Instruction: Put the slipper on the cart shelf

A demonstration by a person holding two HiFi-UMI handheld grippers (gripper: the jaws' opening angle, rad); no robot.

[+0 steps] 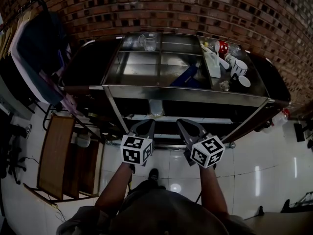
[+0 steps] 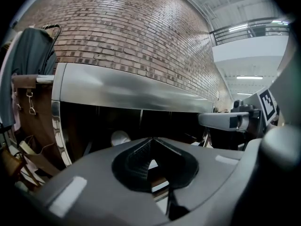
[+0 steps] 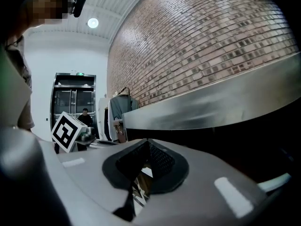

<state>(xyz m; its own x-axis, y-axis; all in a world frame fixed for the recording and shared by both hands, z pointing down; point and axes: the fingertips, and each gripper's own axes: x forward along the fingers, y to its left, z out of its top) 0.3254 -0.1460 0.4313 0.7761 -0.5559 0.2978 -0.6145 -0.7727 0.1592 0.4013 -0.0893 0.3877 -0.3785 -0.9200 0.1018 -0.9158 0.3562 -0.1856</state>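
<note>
Steel fills the view ahead of me: the cart (image 1: 186,94) stands against the brick wall (image 1: 195,9), and I hold both tools side by side just in front of it, below the top tray. My left gripper (image 2: 151,139) is clenched, jaws meeting at the tip with nothing caught between them. My right gripper (image 3: 147,141) is the same, pressed together and empty, level with the left one and close beside it. Neither tool touches the cart. Under the tray the shelf (image 1: 195,118) is dim. From the left gripper view I see a pale rounded shape (image 2: 120,137) lying in there, left of my tool's tip. It could be the slipper, but it is too dark and small for me to be sure. Up on the tray stand a glass jug (image 1: 149,41) at the back, a white mug (image 1: 239,67) to the right and a red-and-white cup (image 1: 222,46) behind it. Dark clothes (image 1: 36,53) hang to the left of the cart, and a brown wooden frame (image 1: 56,155) leans below them on the white tiled floor (image 1: 259,155).
</note>
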